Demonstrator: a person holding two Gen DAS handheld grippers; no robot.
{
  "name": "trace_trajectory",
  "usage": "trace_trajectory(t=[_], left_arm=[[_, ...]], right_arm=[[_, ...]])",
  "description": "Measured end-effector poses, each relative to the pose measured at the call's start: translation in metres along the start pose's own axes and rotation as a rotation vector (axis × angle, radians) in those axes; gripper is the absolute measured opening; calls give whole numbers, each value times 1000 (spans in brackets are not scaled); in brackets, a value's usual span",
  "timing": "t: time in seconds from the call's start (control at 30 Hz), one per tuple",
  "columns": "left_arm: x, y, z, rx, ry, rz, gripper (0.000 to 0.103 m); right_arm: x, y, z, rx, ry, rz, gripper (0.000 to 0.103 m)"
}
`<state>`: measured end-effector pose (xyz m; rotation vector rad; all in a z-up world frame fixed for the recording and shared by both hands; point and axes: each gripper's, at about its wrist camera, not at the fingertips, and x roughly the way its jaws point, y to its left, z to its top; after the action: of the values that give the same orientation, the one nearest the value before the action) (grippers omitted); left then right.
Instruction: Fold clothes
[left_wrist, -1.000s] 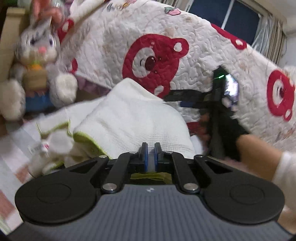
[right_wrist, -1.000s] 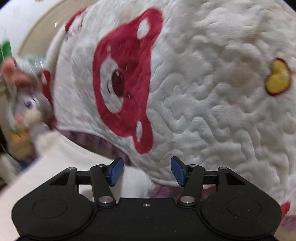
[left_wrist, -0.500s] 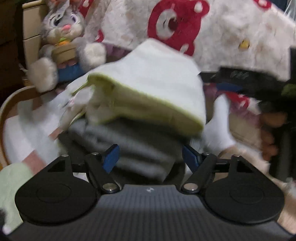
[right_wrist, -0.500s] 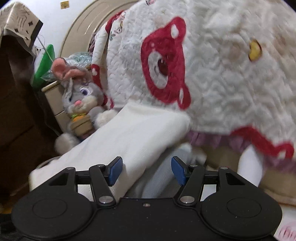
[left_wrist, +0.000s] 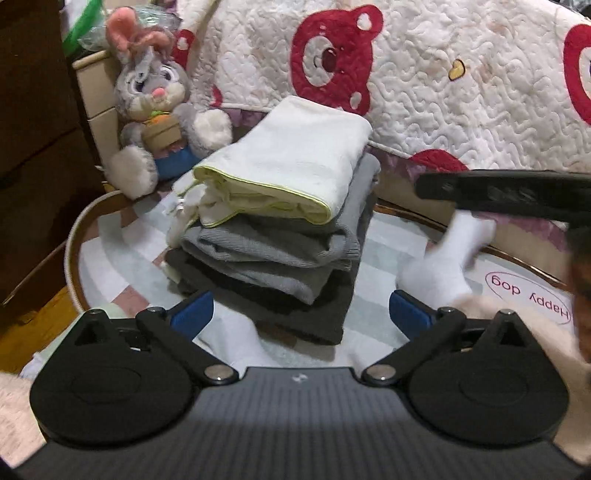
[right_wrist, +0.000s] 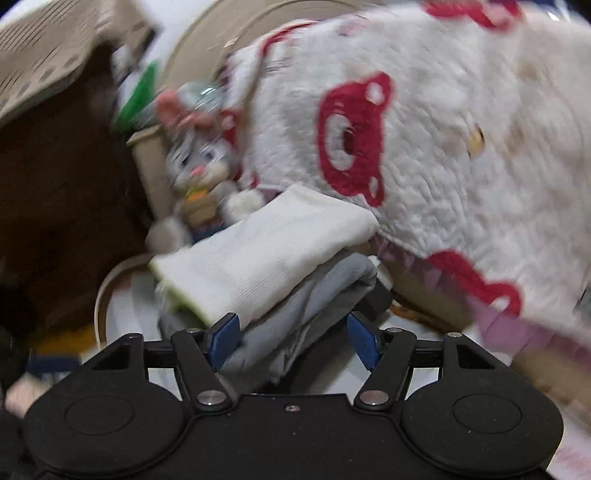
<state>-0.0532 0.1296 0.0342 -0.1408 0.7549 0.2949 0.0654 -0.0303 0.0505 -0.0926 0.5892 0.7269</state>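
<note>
Plush rabbit (left_wrist: 155, 110): I see it propped at the far left corner of the round mat (left_wrist: 110, 236), beside a beige drawer unit (left_wrist: 99, 103); sharp in my left view, smeared in my right.
Stack of folded clothes (left_wrist: 280, 236): it sits on the mat's far middle, a cream towel with a lime edge (left_wrist: 295, 162) on top, a light grey garment (left_wrist: 280, 254) under it, a dark grey one (left_wrist: 295, 314) at the bottom.
Left view only: my socked feet (left_wrist: 443, 262) on the mat, pink "Happy dog" lettering (left_wrist: 528, 302) at its right edge, and my right gripper's black body (left_wrist: 517, 192) crossing in from the right.
Right view only: a patterned beige cloth (right_wrist: 48, 62) at upper left and a curved headboard (right_wrist: 240, 26) behind the quilt; the whole frame is motion-blurred.
Bear quilt (left_wrist: 443, 81): white with red bears, hanging behind the stack to the right.
My left gripper (left_wrist: 301, 314): jaws opening, spread wide, released; the stack lies beyond the pads, untouched.
My right gripper (right_wrist: 293, 338): jaws opening, nothing clamped; the grey layer shows past the gap, clear of the pads.
</note>
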Motion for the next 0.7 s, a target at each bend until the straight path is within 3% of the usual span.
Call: trace_trajectory(t=[0.07,0.2,0.27,0.43,0.57,0.7], left_arm=[[-6,0,2,-39,36,21,103],[-5,1,0,-90,144,53,103],[-5,-2,-5,-79,126,71,103],[9,-15,-15,-45,112,113,103],[16,-24,-21,-18,108,104,103],[17,-33,-26,12,103,108,103]], right_arm=[[-19,10,5,-102,25,-10,76],[-40,5,-12,-127,-35,8,90],[-50,2,-21,-137,-66,17,90],[-44,-17,-55,-24,-106,32,90],[-45,-24,-69,82,-69,54,90],[-52,-26,-75,98,-62,67,90]])
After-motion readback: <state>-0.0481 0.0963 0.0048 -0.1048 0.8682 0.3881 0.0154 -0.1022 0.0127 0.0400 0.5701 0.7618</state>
